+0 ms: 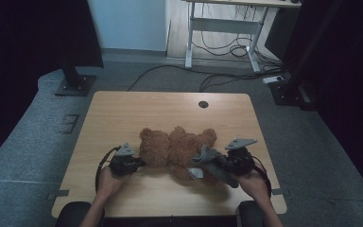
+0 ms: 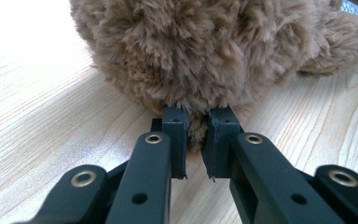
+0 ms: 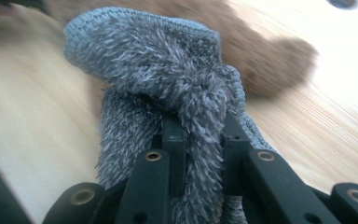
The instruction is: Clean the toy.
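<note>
Brown plush teddy bear lies flat on the light wood-grain table, towards the near edge and roughly midway between the left and right edges, head end toward the left gripper. Left gripper's black jaws are nearly together and pinch a tuft of the bear's brown fur, low on the body where it meets the tabletop; judged as an anchoring hold, pinning the toy so it doesn't slide while the other hand works. Right gripper sits toward the near right corner, jaws clamped on a bunched fold of a fuzzy grey knitted garment, probably a small sweater or sock-like piece with a ribbed hem at its upper edge. In the high view the grey knit hangs off the right gripper beside the bear's lower end, touching or just over it; can't tell whether any part is still around a limb. Right gripper view is blurred, with a brown bear limb behind the knit. Grip on a gathered fold rather than an edge looks meant to lift the whole piece at once; best guess is dressing or undressing the bear, which of the two I can't tell. Small pale tag-like patch by the bear's near side, too small to read. No brands, labels or legible writing on anything.
</note>
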### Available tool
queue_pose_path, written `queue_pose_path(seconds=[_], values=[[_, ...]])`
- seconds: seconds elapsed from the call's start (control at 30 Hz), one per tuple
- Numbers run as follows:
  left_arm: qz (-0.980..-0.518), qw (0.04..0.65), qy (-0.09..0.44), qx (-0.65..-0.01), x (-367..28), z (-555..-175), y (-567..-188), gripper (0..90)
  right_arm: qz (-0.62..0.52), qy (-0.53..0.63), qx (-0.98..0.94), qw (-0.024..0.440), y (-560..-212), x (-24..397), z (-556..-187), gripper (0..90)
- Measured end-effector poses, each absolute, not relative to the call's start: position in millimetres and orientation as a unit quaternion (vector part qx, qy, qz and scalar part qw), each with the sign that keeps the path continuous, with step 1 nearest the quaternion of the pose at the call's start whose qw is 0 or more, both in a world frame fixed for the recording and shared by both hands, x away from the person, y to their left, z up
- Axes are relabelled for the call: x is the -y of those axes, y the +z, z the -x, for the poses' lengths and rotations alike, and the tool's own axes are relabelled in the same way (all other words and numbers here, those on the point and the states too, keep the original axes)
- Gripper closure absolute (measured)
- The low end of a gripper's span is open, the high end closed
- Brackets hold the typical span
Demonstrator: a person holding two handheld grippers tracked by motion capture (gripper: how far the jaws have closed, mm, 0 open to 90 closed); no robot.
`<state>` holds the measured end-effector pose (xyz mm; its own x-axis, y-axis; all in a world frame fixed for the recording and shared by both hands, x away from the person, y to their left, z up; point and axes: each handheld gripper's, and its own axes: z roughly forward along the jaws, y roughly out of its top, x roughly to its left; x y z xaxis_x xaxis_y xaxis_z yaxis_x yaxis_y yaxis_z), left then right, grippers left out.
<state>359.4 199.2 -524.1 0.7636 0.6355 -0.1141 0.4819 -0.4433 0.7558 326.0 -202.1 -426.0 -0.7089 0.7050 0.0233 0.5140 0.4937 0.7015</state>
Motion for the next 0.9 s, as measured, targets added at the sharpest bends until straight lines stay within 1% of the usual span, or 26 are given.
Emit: queue_pose_path(seconds=[0.13, 0.27, 0.4, 0.5, 0.6, 0.7, 0.9], values=[[-0.845, 0.410, 0.093, -0.330, -199, -359, -524, 79.9, -0.316, 0.363, -0.869, 0.115, -424, 165, -331, 76.5], [-0.845, 0.410, 0.093, -0.329, -199, -359, -524, 79.8, -0.282, 0.356, -0.885, 0.101, -431, 125, -338, 76.5], [-0.846, 0.410, 0.093, -0.329, -199, -359, -524, 79.9, -0.259, 0.343, -0.899, 0.086, -446, 89, -347, 76.5], [-0.847, 0.408, 0.091, -0.328, -200, -359, -524, 80.0, -0.246, 0.316, -0.911, 0.093, -462, 72, -352, 76.5], [-0.849, 0.404, 0.094, -0.327, -199, -359, -525, 80.1, -0.244, 0.301, -0.918, 0.090, -477, 70, -355, 76.6], [-0.849, 0.404, 0.096, -0.327, -199, -359, -525, 80.3, -0.244, 0.293, -0.920, 0.090, -483, 76, -352, 76.6], [-0.849, 0.404, 0.096, -0.327, -199, -359, -525, 80.4, -0.268, 0.283, -0.917, 0.083, -493, 104, -343, 76.6]])
